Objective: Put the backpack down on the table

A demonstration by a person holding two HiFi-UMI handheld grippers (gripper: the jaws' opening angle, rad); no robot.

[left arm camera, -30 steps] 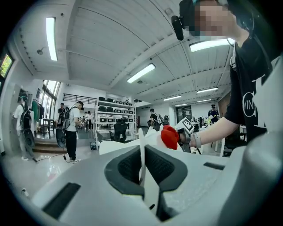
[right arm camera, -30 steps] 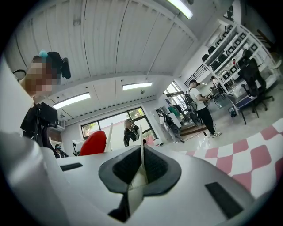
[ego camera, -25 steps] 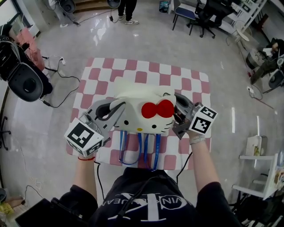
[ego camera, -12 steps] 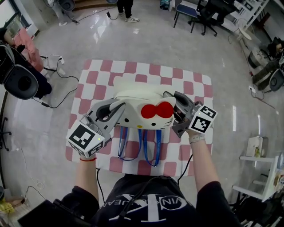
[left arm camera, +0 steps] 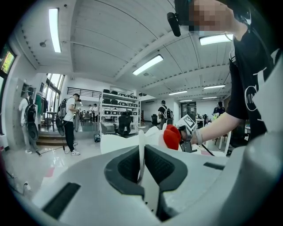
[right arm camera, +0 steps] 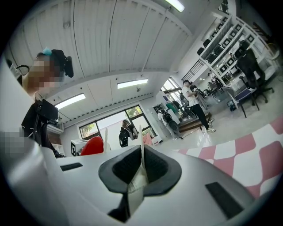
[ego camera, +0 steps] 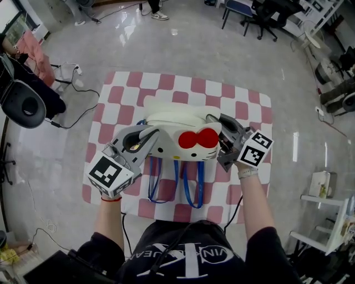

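I hold a white cat-face backpack [ego camera: 175, 125] with a red bow [ego camera: 198, 138] over the pink-and-white checked table [ego camera: 244, 105]. Its blue straps [ego camera: 175, 186] hang down toward the table's near side. My left gripper [ego camera: 148, 137] is shut on the backpack's left edge, and a thin white flap sits pinched between the jaws in the left gripper view [left arm camera: 141, 161]. My right gripper [ego camera: 220, 132] is shut on the right edge, with white fabric clamped in the right gripper view [right arm camera: 140, 165]. Whether the backpack's bottom touches the table is hidden.
A black round chair [ego camera: 25, 102] and floor cables [ego camera: 72, 100] lie left of the table. Office chairs [ego camera: 260, 14] stand at the far right. Shelving [ego camera: 327, 216] is at the right. People stand far off [left arm camera: 70, 126].
Both grippers and the backpack have shifted a little forward, away from my body. The blue straps now hang over the table rather than past its near edge.
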